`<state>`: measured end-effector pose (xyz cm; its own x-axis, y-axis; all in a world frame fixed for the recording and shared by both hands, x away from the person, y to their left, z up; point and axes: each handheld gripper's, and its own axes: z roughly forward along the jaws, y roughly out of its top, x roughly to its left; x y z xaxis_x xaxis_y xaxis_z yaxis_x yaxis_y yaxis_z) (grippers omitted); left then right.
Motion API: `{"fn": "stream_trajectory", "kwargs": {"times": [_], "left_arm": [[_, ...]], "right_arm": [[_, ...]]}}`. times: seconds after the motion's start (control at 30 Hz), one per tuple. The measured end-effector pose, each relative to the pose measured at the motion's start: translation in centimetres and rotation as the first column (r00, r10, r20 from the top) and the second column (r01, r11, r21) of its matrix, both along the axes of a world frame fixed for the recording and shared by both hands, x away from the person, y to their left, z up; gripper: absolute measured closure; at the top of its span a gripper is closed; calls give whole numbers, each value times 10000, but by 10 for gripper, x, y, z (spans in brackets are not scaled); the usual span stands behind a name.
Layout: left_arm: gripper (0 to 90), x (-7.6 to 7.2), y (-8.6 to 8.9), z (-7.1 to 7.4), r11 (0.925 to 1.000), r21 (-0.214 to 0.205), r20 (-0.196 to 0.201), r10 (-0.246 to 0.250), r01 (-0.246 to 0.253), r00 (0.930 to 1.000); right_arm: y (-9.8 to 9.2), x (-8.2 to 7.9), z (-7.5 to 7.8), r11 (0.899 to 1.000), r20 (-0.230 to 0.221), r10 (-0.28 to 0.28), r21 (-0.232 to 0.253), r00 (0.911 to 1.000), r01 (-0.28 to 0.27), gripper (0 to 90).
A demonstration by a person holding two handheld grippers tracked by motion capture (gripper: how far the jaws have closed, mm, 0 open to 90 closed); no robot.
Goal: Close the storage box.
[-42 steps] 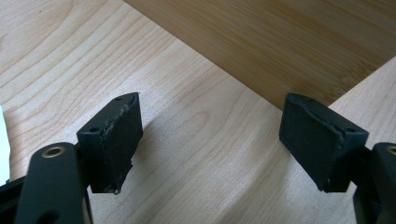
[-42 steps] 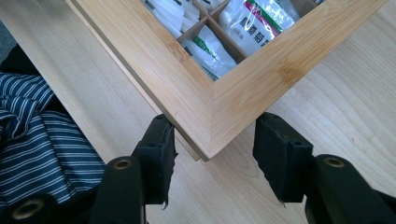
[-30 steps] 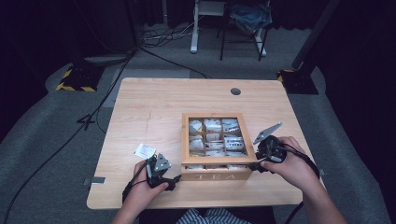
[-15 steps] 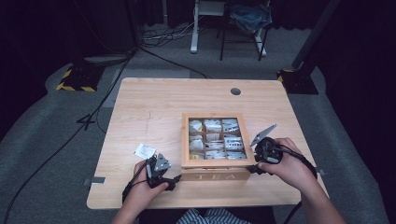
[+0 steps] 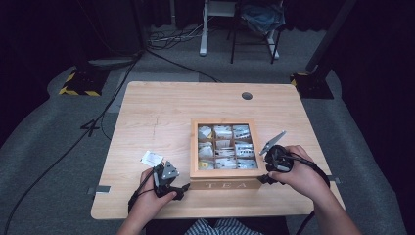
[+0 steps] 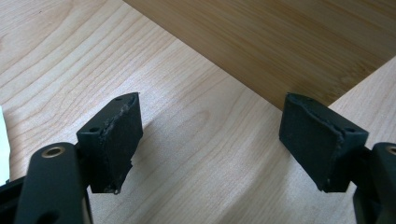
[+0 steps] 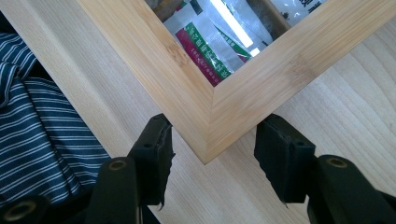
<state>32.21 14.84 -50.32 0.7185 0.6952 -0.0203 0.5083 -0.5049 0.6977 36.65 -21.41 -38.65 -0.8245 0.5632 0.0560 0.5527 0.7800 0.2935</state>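
A wooden tea box (image 5: 224, 184) marked TEA stands at the table's front middle, with several sachets (image 5: 225, 147) showing through its top. My right gripper (image 5: 267, 179) is at the box's front right corner. In the right gripper view that corner (image 7: 210, 121) lies between the pads (image 7: 156, 158), which stand close beside it without clearly pressing. My left gripper (image 5: 185, 187) rests low by the box's front left corner, open over bare wood (image 6: 210, 154). A white sachet (image 5: 151, 158) lies on the table just behind the left hand.
The box's side (image 6: 289, 42) runs across the far part of the left gripper view. A striped garment (image 7: 37, 140) shows past the table's front edge. A round cable hole (image 5: 246, 96) sits at the back right. Chair legs and cables lie on the floor beyond.
My right gripper has edged slightly left toward the box's corner. The left hand has stayed where it was.
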Motion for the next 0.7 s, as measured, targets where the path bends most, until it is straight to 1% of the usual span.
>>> {"fn": "stream_trajectory", "kwargs": {"times": [0.5,0.67,0.7], "left_arm": [[220,0,0,0,10000,2,-1,-9,9,10000],[219,0,0,0,10000,-2,-1,-8,8,10000],[220,0,0,0,10000,0,-3,-10,10,10000]], "right_arm": [[2,1,-5,9998,-168,57,-173,9998,-60,473],[2,1,-6,9998,-131,92,-183,9999,-95,465],[1,1,-6,9998,-46,149,-153,9999,-149,461]]}}
